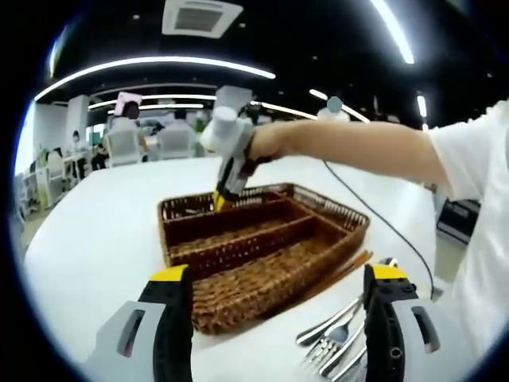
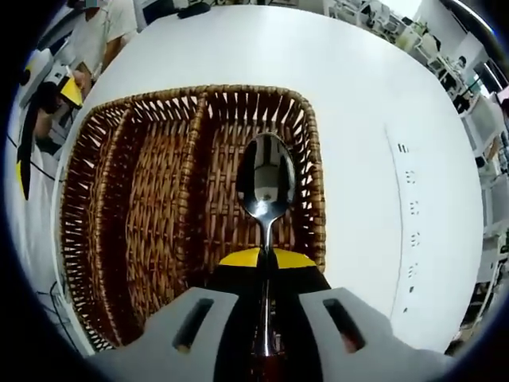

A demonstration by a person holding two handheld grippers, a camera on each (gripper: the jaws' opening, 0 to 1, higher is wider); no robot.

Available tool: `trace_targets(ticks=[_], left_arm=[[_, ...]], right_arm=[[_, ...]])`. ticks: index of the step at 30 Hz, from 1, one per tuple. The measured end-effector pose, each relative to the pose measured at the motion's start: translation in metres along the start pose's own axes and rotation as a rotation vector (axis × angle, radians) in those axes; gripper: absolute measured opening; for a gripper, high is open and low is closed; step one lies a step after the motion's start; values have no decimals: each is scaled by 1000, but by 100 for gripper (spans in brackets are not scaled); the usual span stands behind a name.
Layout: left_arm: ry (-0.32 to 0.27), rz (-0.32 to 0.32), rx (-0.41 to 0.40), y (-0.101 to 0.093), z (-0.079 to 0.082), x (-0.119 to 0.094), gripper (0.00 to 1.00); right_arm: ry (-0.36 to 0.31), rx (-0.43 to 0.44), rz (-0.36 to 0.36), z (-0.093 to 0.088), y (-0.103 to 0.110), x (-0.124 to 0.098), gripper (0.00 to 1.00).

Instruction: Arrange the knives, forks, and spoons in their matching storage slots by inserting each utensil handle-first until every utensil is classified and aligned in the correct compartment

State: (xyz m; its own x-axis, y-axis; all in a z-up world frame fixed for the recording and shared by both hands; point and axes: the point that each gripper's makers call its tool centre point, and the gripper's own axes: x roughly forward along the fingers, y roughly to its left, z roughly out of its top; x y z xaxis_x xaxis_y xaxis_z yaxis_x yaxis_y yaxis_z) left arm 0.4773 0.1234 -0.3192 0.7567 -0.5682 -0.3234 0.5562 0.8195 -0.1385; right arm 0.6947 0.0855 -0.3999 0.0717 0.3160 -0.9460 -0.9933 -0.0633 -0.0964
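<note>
Spoon (image 2: 266, 185) clamped by its handle in right claw (image 2: 266, 258), bowl over wicker tray (image 2: 167, 199) end slot. Left claw (image 1: 278, 278) open, empty; forks (image 1: 338, 338) on table (image 1: 95, 239).

This is a large open-plan office or shared work hall, not a home. A dark ceiling carries long curved light strips (image 1: 151, 65) and a square ceiling air-conditioning vent (image 1: 202, 16). Beyond the broad white surface (image 1: 95, 231), rows of pale chairs (image 1: 123, 145) and desks stand near a white pillar (image 1: 77, 119), and seated people (image 1: 127, 119) are there. In the right gripper view, more white desks and chairs (image 2: 445, 48) line the far edge of the room. A black cable (image 1: 382, 219) trails across the white surface, which suggests a recording or test setup.
</note>
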Motion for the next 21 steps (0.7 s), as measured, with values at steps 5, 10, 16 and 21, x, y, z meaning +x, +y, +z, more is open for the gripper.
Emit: trace_targets(ticks=[5, 10, 16, 21], left_arm=[[-3, -1, 1, 0, 1, 0, 89], [-2, 0, 1, 0, 1, 0, 89], [-2, 1, 0, 0, 0, 0, 89], [-4, 2, -1, 0, 1, -1, 89]], right_arm=[[-4, 2, -2, 3, -1, -1, 3], [-2, 1, -8, 4, -2, -1, 3], [4, -5, -8, 3, -1, -1, 4], [0, -10, -21, 3, -3, -4, 3]])
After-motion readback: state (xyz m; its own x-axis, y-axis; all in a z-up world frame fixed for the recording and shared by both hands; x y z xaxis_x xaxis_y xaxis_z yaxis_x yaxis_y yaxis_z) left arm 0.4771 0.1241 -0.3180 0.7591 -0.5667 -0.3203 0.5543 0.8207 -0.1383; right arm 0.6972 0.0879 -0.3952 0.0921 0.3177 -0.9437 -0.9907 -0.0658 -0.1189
